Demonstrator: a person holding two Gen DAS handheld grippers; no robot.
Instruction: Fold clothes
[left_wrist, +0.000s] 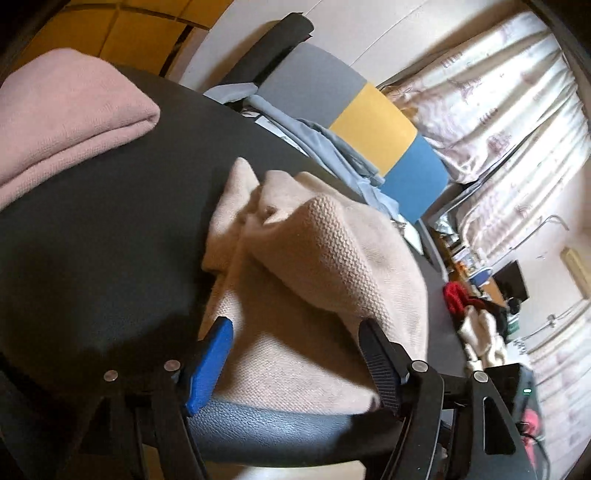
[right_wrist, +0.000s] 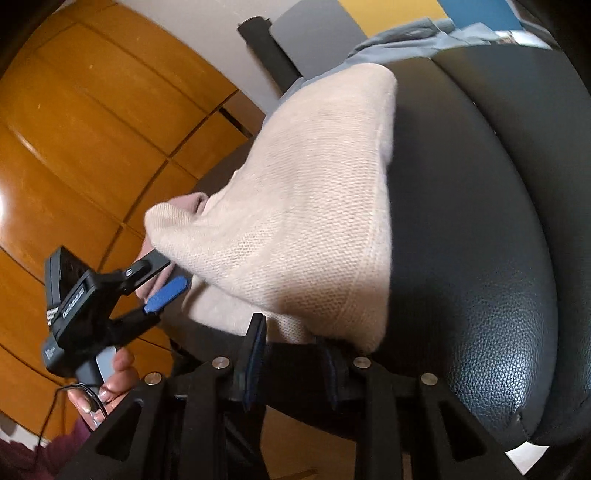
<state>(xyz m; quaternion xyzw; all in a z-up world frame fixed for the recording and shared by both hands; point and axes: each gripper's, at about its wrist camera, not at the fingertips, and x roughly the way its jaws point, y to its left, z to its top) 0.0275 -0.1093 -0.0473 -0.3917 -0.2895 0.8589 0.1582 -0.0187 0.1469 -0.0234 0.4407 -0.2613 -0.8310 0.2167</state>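
Plainly, the cream knitted garment (left_wrist: 303, 258) lies bunched on the black leather seat cushion (left_wrist: 92, 229), and everything turns on where its near hem sits against each tool. In the left wrist view the left gripper (left_wrist: 295, 354) stands wide with nothing pinched, the knit spreading between its blue pad and black pad and running away toward one o'clock. In the right wrist view the right gripper (right_wrist: 291, 354) is narrowed, its jaws at the hem's lower corner; whether they pinch the cloth I cannot tell. The garment's long axis climbs from six toward twelve o'clock there, with the left tool at nine o'clock. A folded pink cloth (left_wrist: 62, 125) rests at ten o'clock, well apart. The right tool seems nearer the hem.
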